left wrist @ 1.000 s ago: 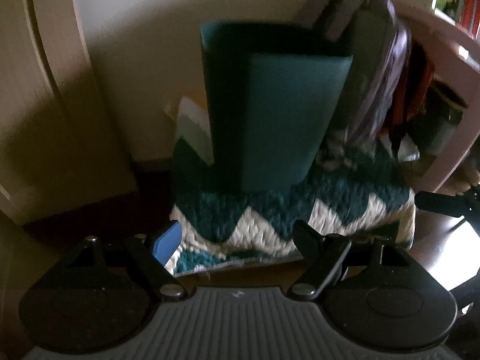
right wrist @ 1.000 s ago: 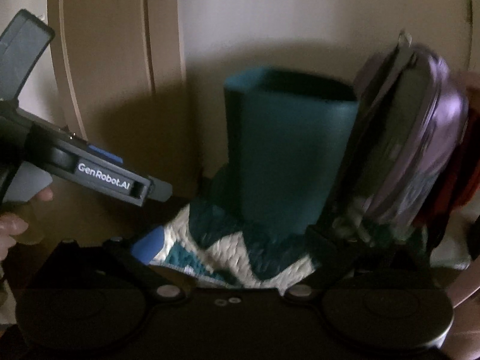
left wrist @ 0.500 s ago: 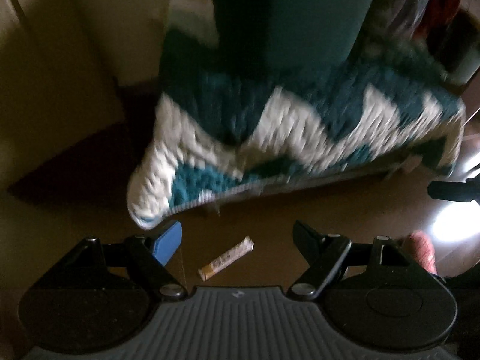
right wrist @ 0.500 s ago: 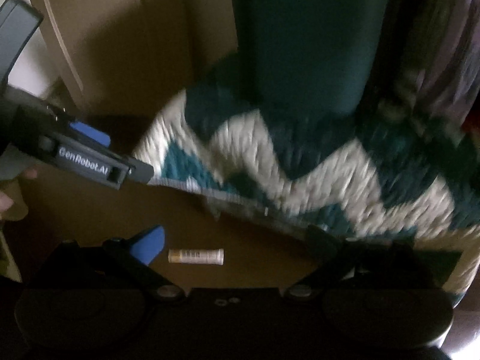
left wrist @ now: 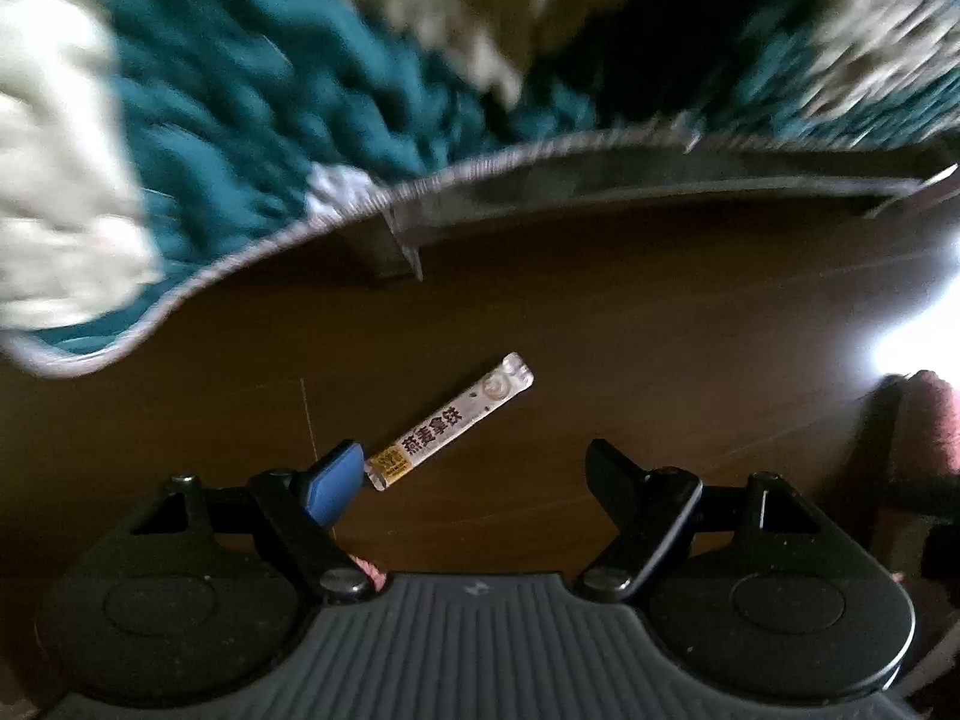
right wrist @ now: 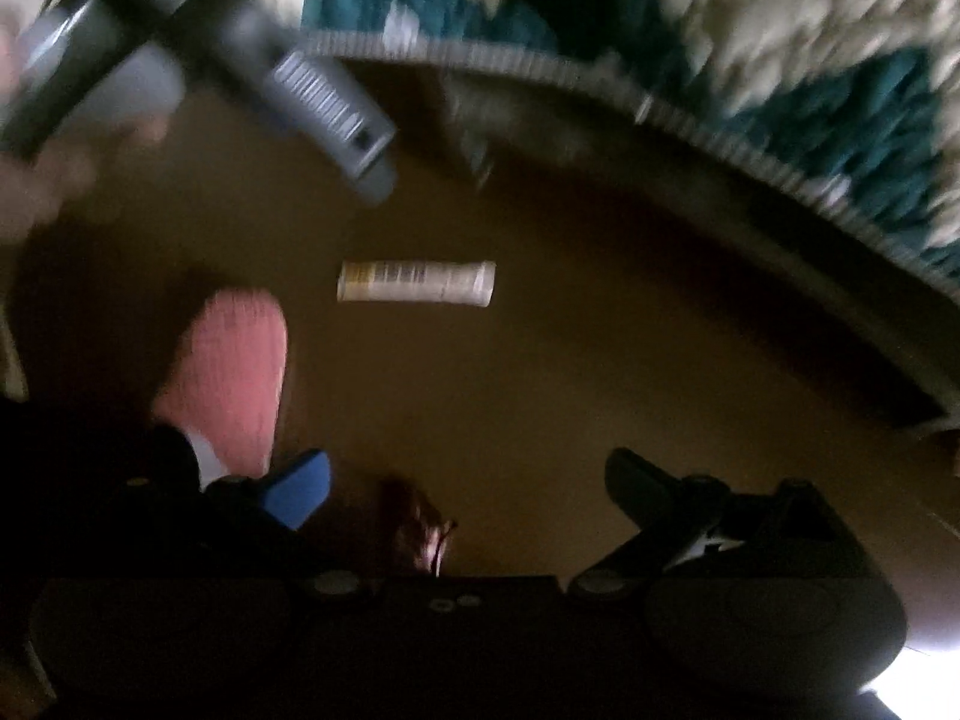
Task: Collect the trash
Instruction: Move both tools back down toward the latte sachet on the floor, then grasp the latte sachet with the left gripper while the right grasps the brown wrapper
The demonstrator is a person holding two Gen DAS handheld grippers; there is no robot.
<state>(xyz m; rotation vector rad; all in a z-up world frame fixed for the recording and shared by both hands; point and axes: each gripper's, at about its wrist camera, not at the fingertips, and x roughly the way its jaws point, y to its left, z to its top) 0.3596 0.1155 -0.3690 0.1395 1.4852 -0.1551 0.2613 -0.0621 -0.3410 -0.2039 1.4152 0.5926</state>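
While both tongs hang spread, the wrapper (left wrist: 451, 420) lies slantwise on the floor (left wrist: 600, 360), nearest the left tongs (left wrist: 474, 474), just beside their left fingertip (left wrist: 333, 483).

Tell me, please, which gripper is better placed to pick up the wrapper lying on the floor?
Left. The left gripper is open with the wrapper just ahead of its blue fingertip. The right gripper, also open, sits farther back from it.

"燕麦拿铁" on sachet (left wrist: 450, 420)
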